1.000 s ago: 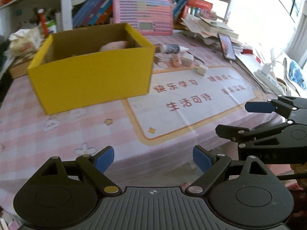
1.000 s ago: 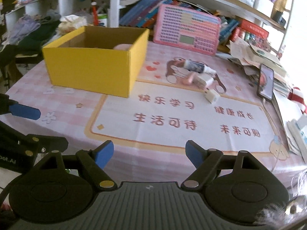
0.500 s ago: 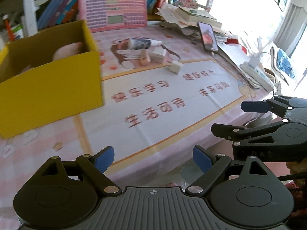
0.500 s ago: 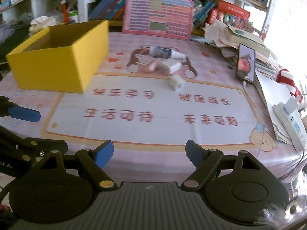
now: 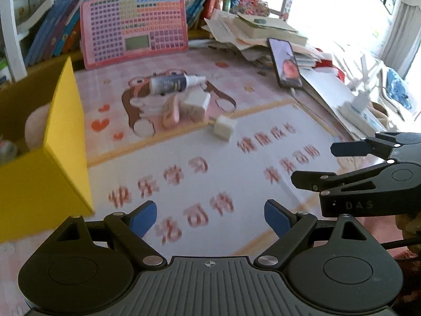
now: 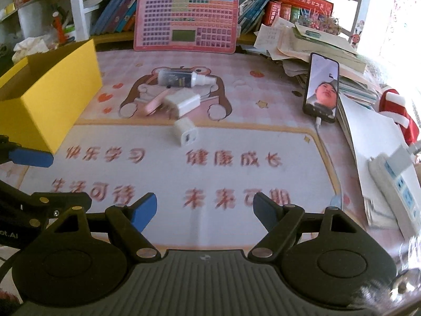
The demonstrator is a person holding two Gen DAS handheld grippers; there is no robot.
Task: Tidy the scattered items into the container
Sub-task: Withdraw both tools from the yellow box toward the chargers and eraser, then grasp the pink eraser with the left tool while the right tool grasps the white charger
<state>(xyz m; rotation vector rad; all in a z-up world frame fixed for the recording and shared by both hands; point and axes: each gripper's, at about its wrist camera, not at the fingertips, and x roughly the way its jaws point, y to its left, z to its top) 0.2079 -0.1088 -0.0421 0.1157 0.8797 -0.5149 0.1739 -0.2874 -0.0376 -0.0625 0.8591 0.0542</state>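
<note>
A yellow cardboard box point(image 5: 44, 173) stands open at the left of the mat, also in the right wrist view point(image 6: 50, 97), with a pink soft item point(image 5: 36, 123) inside. Scattered beyond it lie a small spray bottle point(image 6: 184, 78), a pink flat item point(image 6: 155, 102), a white charger plug point(image 6: 184, 102) and a small white cube adapter point(image 6: 185, 131). My left gripper point(image 5: 210, 217) is open and empty over the printed mat. My right gripper point(image 6: 205, 210) is open and empty, near the table's front edge, also seen at the right in the left wrist view point(image 5: 326, 163).
A pink keyboard toy point(image 6: 185, 18) leans against bookshelves at the back. A phone point(image 6: 321, 87) on a cable leans on a paper pile point(image 6: 310, 44) at the right. A white power strip point(image 6: 397, 184) lies at the far right edge.
Both grippers have swung right and moved forward, toward the scattered items. The yellow box has slid to the left of both views. Both stay open.
</note>
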